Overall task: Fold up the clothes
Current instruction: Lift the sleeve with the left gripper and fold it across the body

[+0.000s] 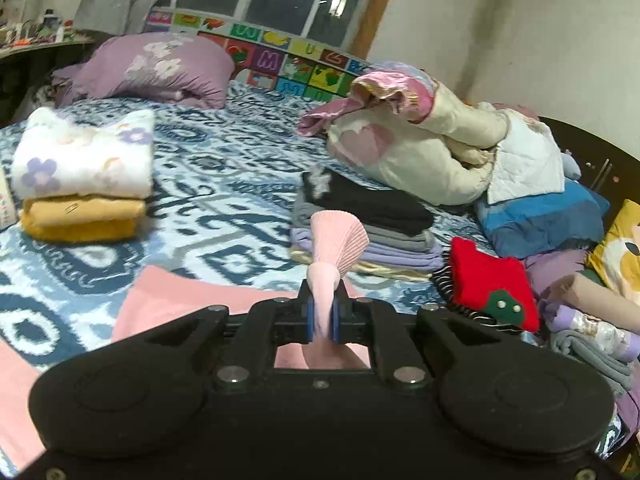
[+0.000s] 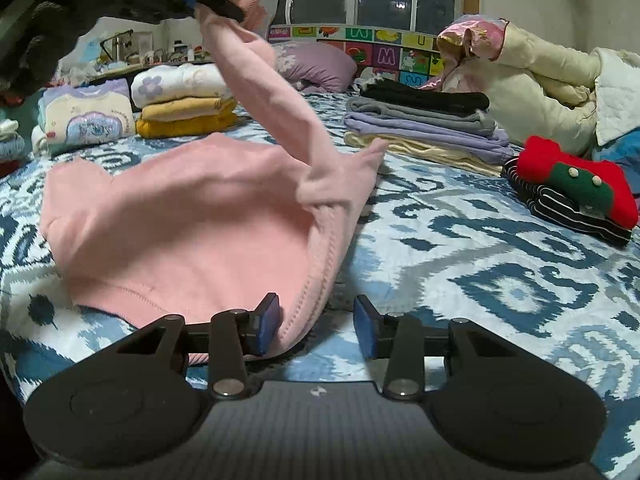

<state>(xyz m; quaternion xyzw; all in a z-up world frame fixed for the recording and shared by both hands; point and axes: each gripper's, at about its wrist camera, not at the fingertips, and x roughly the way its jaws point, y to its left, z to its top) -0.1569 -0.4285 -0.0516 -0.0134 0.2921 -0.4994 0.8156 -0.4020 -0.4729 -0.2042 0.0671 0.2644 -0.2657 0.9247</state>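
A pink sweatshirt [image 2: 192, 216] lies spread on the blue patterned bed [image 2: 480, 264]. My left gripper [image 1: 322, 316] is shut on the sweatshirt's sleeve near the ribbed cuff [image 1: 340, 236] and holds it up in the air; it also shows in the right wrist view [image 2: 208, 4] at the top left, with the sleeve [image 2: 280, 108] hanging down to the body. My right gripper [image 2: 316, 324] is open, low over the bed at the sweatshirt's near edge. Its left pad [image 2: 269, 322] touches the hem; the right pad [image 2: 366, 326] is over bare bedding.
Folded stacks stand on the bed: white floral on yellow [image 2: 180, 100] at the left, black, grey and lilac [image 2: 424, 120] at the right, a red and striped pile [image 2: 572, 192]. A heap of unfolded cream and pink clothes [image 2: 532, 76] lies at the far right. A purple pillow [image 1: 152, 68] is at the back.
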